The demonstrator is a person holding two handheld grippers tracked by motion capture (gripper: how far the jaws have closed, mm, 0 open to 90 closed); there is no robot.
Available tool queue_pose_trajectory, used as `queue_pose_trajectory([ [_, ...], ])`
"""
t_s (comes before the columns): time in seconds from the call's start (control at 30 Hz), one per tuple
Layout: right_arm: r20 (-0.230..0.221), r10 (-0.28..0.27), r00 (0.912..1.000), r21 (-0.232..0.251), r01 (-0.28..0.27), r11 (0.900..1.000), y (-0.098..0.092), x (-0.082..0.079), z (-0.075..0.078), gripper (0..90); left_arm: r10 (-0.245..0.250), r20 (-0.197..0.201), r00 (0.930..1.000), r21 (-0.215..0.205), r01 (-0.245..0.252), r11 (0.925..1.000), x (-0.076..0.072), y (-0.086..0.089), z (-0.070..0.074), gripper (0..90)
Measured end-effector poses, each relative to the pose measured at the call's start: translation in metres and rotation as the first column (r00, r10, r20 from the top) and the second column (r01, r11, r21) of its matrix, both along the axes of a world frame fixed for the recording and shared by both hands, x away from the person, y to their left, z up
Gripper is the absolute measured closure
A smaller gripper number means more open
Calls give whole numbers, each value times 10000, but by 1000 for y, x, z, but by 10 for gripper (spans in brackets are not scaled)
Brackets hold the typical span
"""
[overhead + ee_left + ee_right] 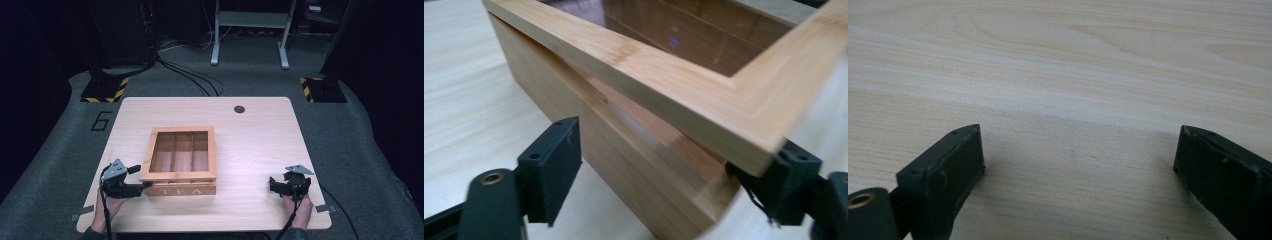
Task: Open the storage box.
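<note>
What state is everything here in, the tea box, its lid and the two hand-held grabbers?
Tea box: upright on the table, inner compartments look empty.
Lid: glass-paned wooden frame, nearly down; a narrow gap shows at the corner by the left gripper.
Left gripper: open, jaws either side of the box's front left corner, one under the lid's edge.
Right gripper: open, holding nothing, low over bare table.

Black grippers (142, 186) with grey three-cornered plates (299, 169), black trailing cables.
</note>
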State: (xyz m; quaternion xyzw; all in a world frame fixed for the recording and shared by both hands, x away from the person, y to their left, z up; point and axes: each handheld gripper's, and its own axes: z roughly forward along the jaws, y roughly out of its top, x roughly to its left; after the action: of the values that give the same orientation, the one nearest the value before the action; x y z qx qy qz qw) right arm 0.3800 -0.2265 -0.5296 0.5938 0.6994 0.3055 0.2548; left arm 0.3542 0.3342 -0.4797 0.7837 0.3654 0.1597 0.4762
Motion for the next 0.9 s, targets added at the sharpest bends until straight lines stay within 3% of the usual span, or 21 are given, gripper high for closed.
queue_pose_trajectory([
  [0.07,-2,2,10000,-2,-2,10000,0,0,0,53,-232,-156,9996,233,235,9995,-4,1,-2,163],
  [0.1,6,3,10000,5,-3,10000,0,0,0,53,-304,-358,9989,588,325,9977,-8,0,-12,158],
  [0.2,-6,-44,10000,32,44,10000,0,0,0,55,-261,-581,9980,500,291,9983,-11,4,-21,145],
  [0.27,-12,-44,10000,18,44,10000,0,0,0,55,-28,-686,9976,332,51,9994,-14,10,-27,140],
  [0.3,-16,-49,10000,22,49,10000,0,0,0,55,142,-599,9981,472,-114,9988,-16,13,-29,135],
  [0.47,-16,-51,10000,23,51,10000,0,0,0,55,686,-938,9932,761,-615,9952,-25,30,-39,88],
  [0.5,-16,-52,10000,21,52,10000,0,0,0,55,1038,-949,9901,962,-947,9908,-27,37,-43,81],
  [0.6,-18,-61,10000,24,61,10000,0,0,0,55,1295,-1109,9854,1164,-1165,9864,-27,43,-45,67],
  [0.63,-16,-61,10000,19,61,10000,0,0,0,54,1511,-1144,9819,1460,-1338,9802,-27,47,-47,59],
  [0.77,-16,-57,10000,16,57,10000,0,0,0,54,1745,-1253,9766,1650,-1529,9744,-25,50,-51,48],
  [0.8,-22,-64,10000,19,64,10000,0,0,0,54,1980,-1144,9735,1708,-1771,9693,-23,50,-51,44],
  [0.87,-15,-62,10000,19,62,10000,0,0,0,55,2008,-1255,9716,1848,-1759,9669,-23,50,-51,44],
  [0.9,-18,-60,10000,19,60,10000,0,0,0,55,2145,-1191,9694,1979,-1886,9619,-22,50,-51,44],
])
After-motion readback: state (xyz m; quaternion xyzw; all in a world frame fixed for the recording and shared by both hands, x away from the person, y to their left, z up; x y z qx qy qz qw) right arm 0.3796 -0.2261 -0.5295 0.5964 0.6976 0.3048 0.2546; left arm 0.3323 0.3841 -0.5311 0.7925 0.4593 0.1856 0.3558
